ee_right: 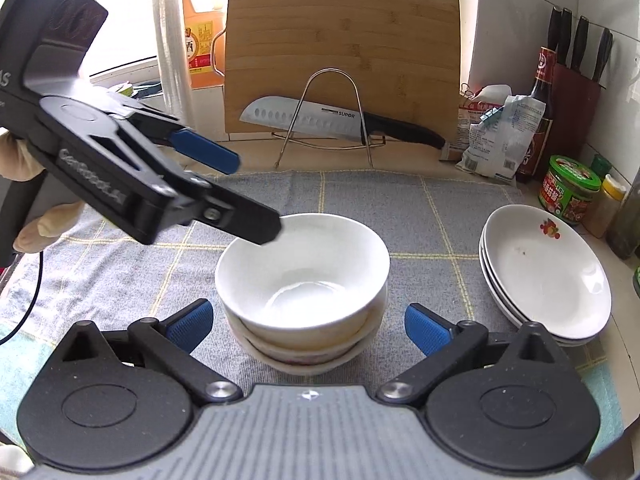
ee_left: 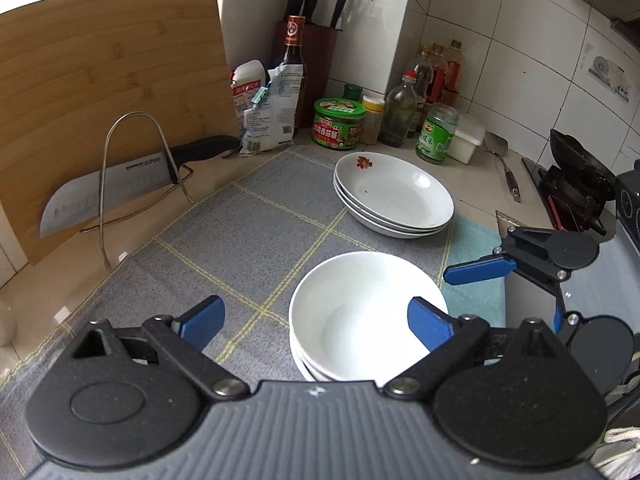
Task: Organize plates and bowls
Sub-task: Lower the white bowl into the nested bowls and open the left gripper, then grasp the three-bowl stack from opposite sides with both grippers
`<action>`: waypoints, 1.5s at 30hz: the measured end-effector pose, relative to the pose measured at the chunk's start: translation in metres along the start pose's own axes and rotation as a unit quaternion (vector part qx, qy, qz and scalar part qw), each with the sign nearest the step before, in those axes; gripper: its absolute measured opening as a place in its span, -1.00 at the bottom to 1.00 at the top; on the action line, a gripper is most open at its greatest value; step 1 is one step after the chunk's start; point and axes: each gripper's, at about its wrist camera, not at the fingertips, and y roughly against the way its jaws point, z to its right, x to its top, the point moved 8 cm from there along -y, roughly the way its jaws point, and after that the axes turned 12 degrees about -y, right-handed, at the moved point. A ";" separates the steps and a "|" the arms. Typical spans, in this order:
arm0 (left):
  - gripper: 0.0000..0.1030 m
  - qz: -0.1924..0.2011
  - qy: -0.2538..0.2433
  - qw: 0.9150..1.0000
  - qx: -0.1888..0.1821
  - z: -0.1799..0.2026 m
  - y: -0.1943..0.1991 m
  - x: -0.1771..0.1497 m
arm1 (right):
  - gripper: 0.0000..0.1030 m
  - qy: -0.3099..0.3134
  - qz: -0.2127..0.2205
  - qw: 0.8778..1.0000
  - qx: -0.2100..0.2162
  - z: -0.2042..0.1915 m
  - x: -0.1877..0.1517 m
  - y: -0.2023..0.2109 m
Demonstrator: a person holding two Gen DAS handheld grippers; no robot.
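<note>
1. Both jaws gape, gripping nothing: left gripper (ee_left: 314, 322) and right gripper (ee_right: 308, 328) each flank the bowl stack (ee_right: 302, 280); no pad touches it.
2. Bowls sit nested on the grey checked cloth (ee_right: 440, 216), likely just let go.
3. Plate stack (ee_right: 546, 270) stands apart to the right, near the jars (ee_right: 568, 188).
4. Top bowl and top plate look empty.

Three bowls (ee_right: 303, 276), three plates (ee_right: 548, 276)

Left claw (ee_left: 316, 320) spread wide – right claw (ee_right: 308, 326) also, both angled down.
</note>
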 end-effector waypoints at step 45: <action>0.93 -0.123 0.038 0.986 0.108 0.071 -0.066 -0.079 | 1.00 0.146 -0.111 0.979 0.095 0.076 -0.019 -0.044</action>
